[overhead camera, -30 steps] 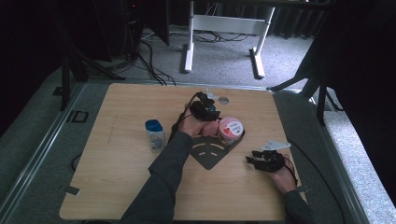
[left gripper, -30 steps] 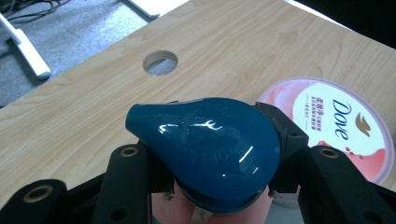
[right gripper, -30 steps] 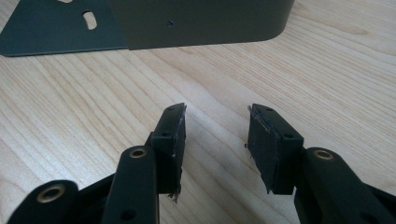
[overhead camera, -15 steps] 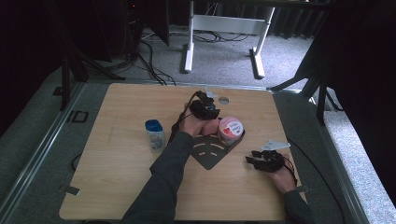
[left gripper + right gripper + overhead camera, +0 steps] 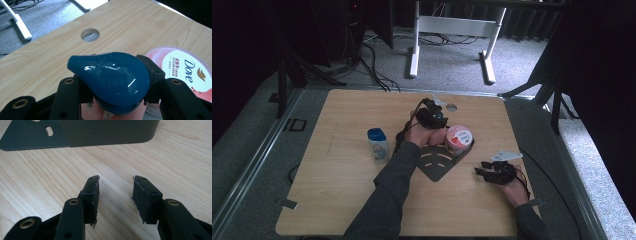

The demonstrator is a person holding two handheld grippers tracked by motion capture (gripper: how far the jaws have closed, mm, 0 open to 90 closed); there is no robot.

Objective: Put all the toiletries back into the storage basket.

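Note:
My left gripper [image 5: 436, 117] is shut on a bottle with a glossy blue teardrop cap [image 5: 110, 75] and a pink body; both jaws press on its sides just under the cap [image 5: 116, 81]. Right beside it stands a Dove jar [image 5: 458, 138] with a pink and white lid [image 5: 182, 67]. My right gripper [image 5: 482, 173] rests low over the wood near the table's right front, open, with nothing between its pads [image 5: 115, 192]. It points at a dark grey metal plate [image 5: 438, 163], whose upright wall [image 5: 107, 131] fills the top of the right gripper view.
A second small bottle with a blue cap [image 5: 377, 145] stands upright left of the person's left forearm. A round hole [image 5: 451, 107] is cut in the wooden table [image 5: 337, 190] near its far edge. White desk legs and cables lie on the floor beyond.

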